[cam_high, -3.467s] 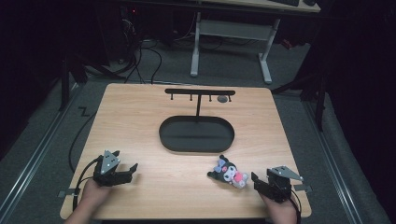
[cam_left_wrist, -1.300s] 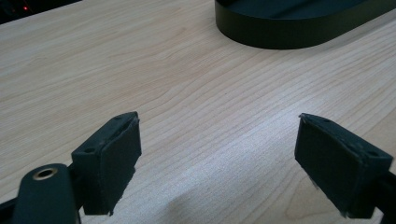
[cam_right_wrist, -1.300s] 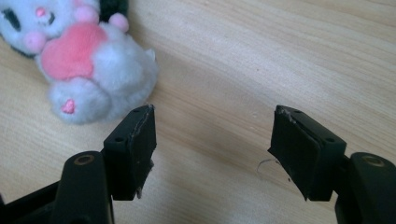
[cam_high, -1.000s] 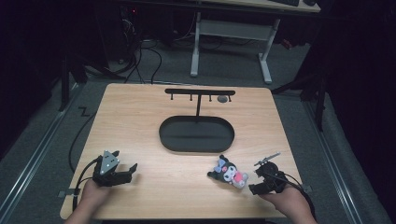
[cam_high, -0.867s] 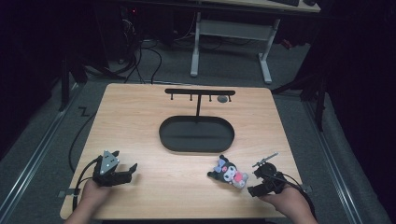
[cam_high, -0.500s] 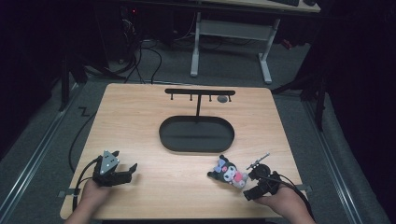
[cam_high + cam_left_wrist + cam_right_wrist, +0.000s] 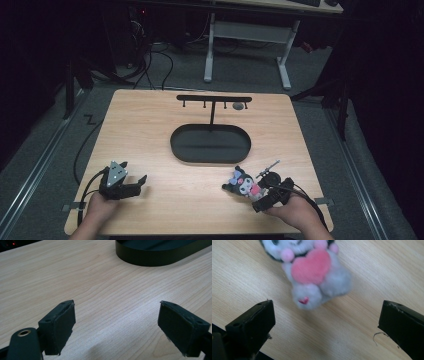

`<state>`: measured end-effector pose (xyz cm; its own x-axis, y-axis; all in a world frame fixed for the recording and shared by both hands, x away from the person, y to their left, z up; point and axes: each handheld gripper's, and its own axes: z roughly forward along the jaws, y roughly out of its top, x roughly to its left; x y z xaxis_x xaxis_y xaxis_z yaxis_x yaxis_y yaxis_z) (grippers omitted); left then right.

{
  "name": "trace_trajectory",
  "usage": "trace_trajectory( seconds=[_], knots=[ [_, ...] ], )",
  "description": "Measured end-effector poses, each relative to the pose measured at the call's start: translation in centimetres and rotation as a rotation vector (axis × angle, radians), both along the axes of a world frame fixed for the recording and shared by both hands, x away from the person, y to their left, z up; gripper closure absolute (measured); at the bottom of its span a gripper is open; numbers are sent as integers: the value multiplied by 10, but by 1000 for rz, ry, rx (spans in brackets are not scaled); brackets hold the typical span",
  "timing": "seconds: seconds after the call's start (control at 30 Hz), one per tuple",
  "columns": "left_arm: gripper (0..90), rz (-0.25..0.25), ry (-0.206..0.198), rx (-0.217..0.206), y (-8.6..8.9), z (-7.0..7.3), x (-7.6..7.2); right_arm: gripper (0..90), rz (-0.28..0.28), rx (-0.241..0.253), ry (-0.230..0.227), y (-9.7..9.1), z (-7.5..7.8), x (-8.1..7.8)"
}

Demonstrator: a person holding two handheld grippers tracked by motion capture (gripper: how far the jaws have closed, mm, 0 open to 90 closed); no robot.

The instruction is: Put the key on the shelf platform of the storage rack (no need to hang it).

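Note:
A small plush toy [image 7: 244, 183] with a black hood, a grey body and a pink heart lies on the wooden table at the front right. My right gripper [image 7: 260, 196] sits just right of it, tilted and pointing at it. In the right gripper view the plush [image 7: 312, 267] lies face up ahead of my right gripper [image 7: 325, 315]. Its jaws have just been opening and stand wide. The plush's feet reach the gap between the tips and touch neither pad. My left gripper [image 7: 139, 182] rests at the front left, open over bare wood [image 7: 116, 315].
A black oval tray [image 7: 210, 159] sits mid-table, its rim [image 7: 155, 260] ahead of the left gripper. Behind it stands a black T-shaped rack [image 7: 213, 98] with hooks, a small grey thing [image 7: 238, 106] hanging at its right end. Cables trail off both grippers.
My right gripper has tilted over, shifted left toward the plush, and its jaws have spread. The plush and my left gripper have stayed where they were.

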<state>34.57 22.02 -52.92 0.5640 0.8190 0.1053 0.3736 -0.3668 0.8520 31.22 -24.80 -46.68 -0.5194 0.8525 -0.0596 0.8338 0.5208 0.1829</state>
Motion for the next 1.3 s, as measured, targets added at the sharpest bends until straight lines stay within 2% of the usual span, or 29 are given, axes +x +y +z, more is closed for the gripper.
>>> trace_trajectory(
  seconds=[0.03, 0.2, 0.33, 0.47, 0.7, 0.87, 0.9, 0.93, 0.97, 1.3],
  knots=[
    [154, 1, 0, -1, 0, 0, 0, 7, 24, 0, -5, 4, 1, 2],
    [154, -3, 0, 1, 0, 0, 0, 10, 45, -2, -20, 10, 1, 8],
    [154, -5, -1, 0, 0, 0, 0, 17, 38, 3, -17, 13, 1, 14],
    [154, -5, -1, -1, 0, 0, 0, 36, 65, 4, -19, 16, 0, 19],
    [154, -6, -1, 5, 0, 0, 0, 70, 66, 9, 3, 23, -10, 24],
    [154, -7, 0, 4, 0, 0, 0, 132, 71, 8, 15, 23, -17, 24],
    [154, -7, 0, 4, 0, 0, 0, 144, 47, 7, 22, 23, -19, 23],
    [154, -7, 0, 4, 0, 0, 0, 144, 47, 7, 22, 23, -19, 23],
    [154, -6, 0, 3, 0, 0, 0, 154, 77, 7, 13, 21, -20, 24],
    [154, -8, 1, 6, 0, 0, 0, 287, 74, 21, -5, 19, -19, 21]
  ],
)
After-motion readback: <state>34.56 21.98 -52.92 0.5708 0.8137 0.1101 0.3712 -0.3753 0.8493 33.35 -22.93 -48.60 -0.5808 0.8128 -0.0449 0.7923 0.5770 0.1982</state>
